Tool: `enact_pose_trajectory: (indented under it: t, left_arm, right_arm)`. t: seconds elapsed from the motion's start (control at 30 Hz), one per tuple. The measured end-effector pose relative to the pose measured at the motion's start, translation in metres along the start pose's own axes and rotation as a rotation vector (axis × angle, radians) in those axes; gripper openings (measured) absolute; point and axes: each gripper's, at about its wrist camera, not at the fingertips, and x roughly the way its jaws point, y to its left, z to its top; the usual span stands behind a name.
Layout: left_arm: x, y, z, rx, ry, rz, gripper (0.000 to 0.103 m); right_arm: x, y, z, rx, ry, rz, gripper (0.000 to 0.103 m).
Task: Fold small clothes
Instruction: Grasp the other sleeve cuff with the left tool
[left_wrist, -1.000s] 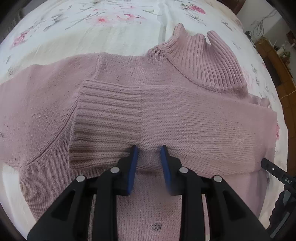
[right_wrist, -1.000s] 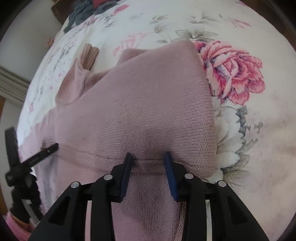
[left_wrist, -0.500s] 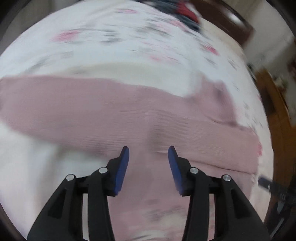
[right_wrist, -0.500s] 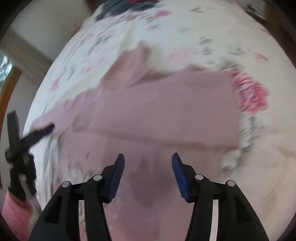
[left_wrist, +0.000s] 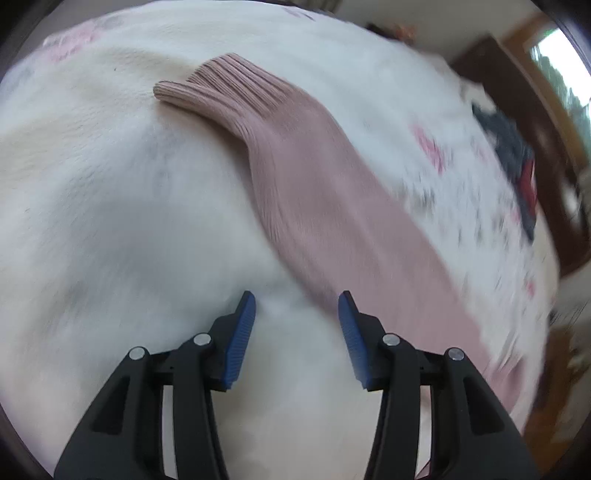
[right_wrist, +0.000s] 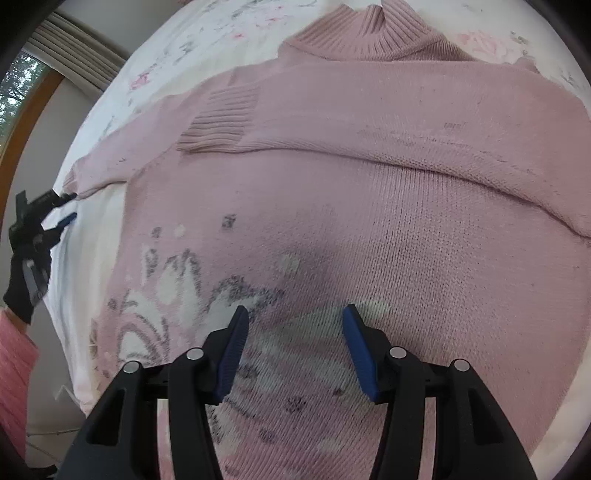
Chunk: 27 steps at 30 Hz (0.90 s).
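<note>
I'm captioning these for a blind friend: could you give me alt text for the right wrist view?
A pink knitted sweater lies flat on a floral bedsheet, one sleeve folded across its chest with the ribbed cuff lying on it. The right gripper hovers open above the patterned lower part, while the left gripper reaches toward the other sleeve's end at far left.

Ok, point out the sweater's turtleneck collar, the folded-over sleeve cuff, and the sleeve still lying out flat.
turtleneck collar (right_wrist: 373, 35), right wrist view, ribbed middle.
folded sleeve cuff (right_wrist: 221, 118), right wrist view, ribbed band.
outstretched sleeve (left_wrist: 332, 192), left wrist view, mid-length.

Floral bedspread (right_wrist: 177, 55) carries a pink sweater (right_wrist: 369, 184).
</note>
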Motion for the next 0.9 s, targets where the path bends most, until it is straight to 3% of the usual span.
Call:
enact_pose_trajectory:
  t: [0.27, 0.33, 0.43, 0.7, 0.9]
  left_arm:
    - [0.023, -0.005, 0.039, -0.045, -0.039, -0.06, 0.042]
    - [0.025, -0.007, 0.042, -0.039, -0.047, -0.049, 0.024]
    - [0.023, -0.001, 0.046, -0.05, -0.049, -0.06, 0.006]
    - [-0.021, -0.03, 0.032, 0.016, -0.159, -0.176, 0.005]
    - [-0.063, -0.101, -0.003, 0.207, -0.183, -0.269, 0.004]
  right_arm:
    - [0.01, -0.001, 0.002, 0.008, 0.0, 0.009, 0.054]
    - [0.011, 0.0, 0.001, -0.001, -0.002, 0.003, 0.056]
    - [0.014, 0.004, 0.002, -0.017, -0.003, -0.006, 0.058]
    - [0.009, -0.001, -0.001, -0.005, -0.021, 0.02, 0.058]
    - [-0.013, -0.009, -0.009, 0.035, -0.069, 0.024, 0.057]
